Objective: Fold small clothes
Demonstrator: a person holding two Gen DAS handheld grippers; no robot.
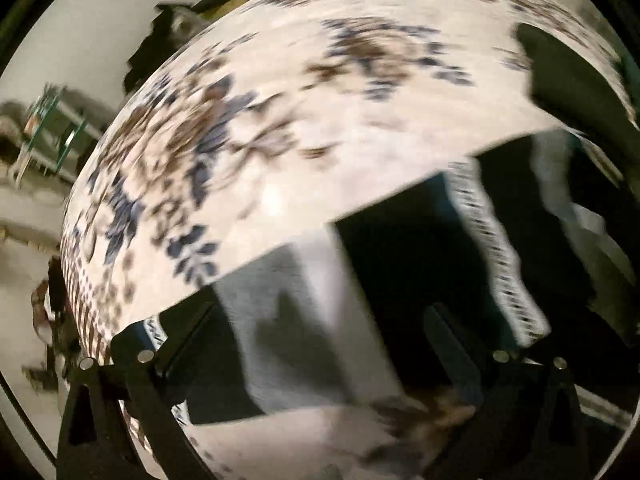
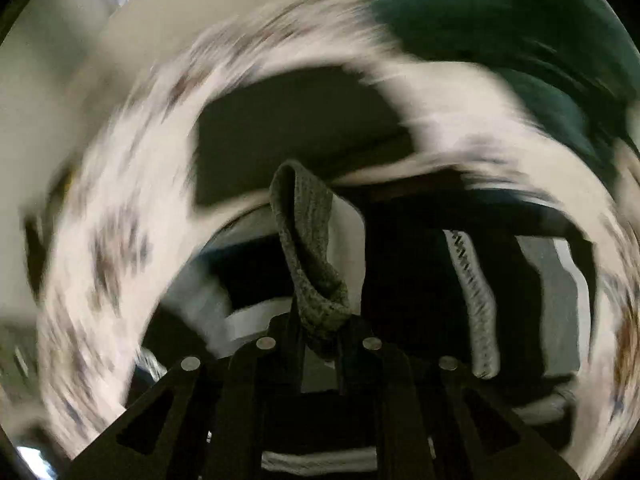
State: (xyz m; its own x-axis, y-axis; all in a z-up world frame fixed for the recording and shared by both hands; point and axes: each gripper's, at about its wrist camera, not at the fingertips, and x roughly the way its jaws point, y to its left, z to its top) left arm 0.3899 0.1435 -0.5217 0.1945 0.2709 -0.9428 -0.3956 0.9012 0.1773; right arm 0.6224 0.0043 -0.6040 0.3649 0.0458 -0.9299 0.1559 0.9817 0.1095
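A small black garment with grey-white panels and a patterned white trim strip lies on a floral tablecloth. My left gripper is open, its fingers spread over the garment's grey panel. In the right wrist view the right gripper is shut on a speckled grey-green waistband loop of the garment, lifted off the cloth. The black garment and its trim hang below. Both views are motion-blurred.
A dark green cloth lies at the far right of the table, also seen in the left wrist view. Left of the table's rounded edge are a green-framed bench and the floor. A dark object stands behind the table.
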